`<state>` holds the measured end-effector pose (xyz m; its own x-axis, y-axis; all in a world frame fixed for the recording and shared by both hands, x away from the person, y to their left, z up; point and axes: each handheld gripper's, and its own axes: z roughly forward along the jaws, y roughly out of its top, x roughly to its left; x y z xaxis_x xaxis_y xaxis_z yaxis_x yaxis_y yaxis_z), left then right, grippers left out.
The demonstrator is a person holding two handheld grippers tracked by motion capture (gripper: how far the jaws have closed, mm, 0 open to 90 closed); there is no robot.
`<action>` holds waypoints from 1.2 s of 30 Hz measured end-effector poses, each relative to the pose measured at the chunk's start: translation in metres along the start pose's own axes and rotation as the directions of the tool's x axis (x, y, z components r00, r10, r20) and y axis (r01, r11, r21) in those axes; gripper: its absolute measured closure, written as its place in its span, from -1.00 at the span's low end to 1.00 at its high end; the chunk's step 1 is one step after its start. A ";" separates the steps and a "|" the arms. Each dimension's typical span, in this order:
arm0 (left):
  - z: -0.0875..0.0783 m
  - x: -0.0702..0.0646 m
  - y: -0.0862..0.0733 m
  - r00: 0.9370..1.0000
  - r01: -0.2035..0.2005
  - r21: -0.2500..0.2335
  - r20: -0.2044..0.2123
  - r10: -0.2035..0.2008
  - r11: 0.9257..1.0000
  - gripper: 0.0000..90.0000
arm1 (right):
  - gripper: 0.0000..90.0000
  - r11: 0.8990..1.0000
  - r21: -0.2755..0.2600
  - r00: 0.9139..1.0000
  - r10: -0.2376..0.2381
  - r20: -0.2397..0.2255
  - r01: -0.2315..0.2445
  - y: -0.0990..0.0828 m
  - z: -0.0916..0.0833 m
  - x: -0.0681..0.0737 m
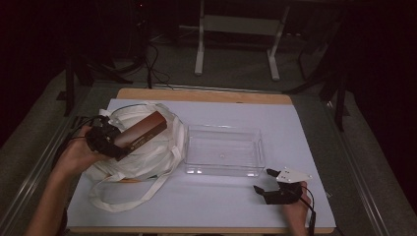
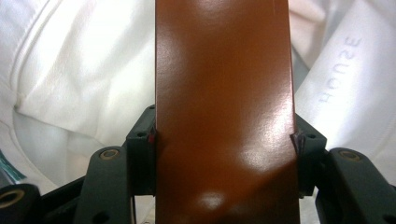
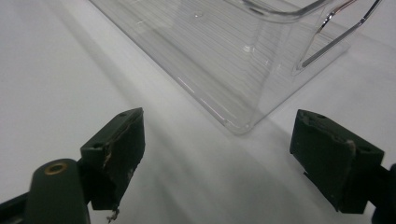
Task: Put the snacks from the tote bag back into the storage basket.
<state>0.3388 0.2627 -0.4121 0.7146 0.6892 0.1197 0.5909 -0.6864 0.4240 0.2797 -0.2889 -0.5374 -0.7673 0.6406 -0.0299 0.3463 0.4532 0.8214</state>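
Box (image 1: 140, 133) glossy brown; bag (image 1: 147, 157) cream-white w/ faint grey lettering; bin (image 1: 223, 169) clear; tongs (image 1: 265, 183) black.

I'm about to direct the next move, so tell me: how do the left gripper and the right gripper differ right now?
The left gripper is shut on a glossy reddish-brown rectangular box; the right gripper is open and holds nothing. The left gripper is raised above the white cloth tote bag; the right gripper sits low over the white table cover, beside a corner of the clear plastic rectangular tray. Both have black jaws.
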 end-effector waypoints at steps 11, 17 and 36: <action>-0.014 -0.003 0.009 0.999 -0.039 -0.037 0.011 0.039 0.999 -0.04 | -0.60 1.000 -0.001 1.000 0.000 -0.001 0.000 0.000 0.000 0.000; -0.023 -0.011 0.015 0.996 -0.094 -0.052 -0.005 0.094 0.994 -0.04 | -0.60 1.000 -0.001 1.000 0.000 0.000 0.000 0.000 0.000 0.000; -0.035 -0.028 0.042 0.975 -0.217 -0.078 0.025 0.220 0.973 -0.04 | -0.60 1.000 -0.002 1.000 0.001 -0.001 -0.001 0.000 0.000 0.000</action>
<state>0.3304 0.2224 -0.3665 0.8361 0.5156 0.1876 0.3906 -0.7995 0.4564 0.2794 -0.2890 -0.5372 -0.7676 0.6403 -0.0289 0.3459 0.4518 0.8224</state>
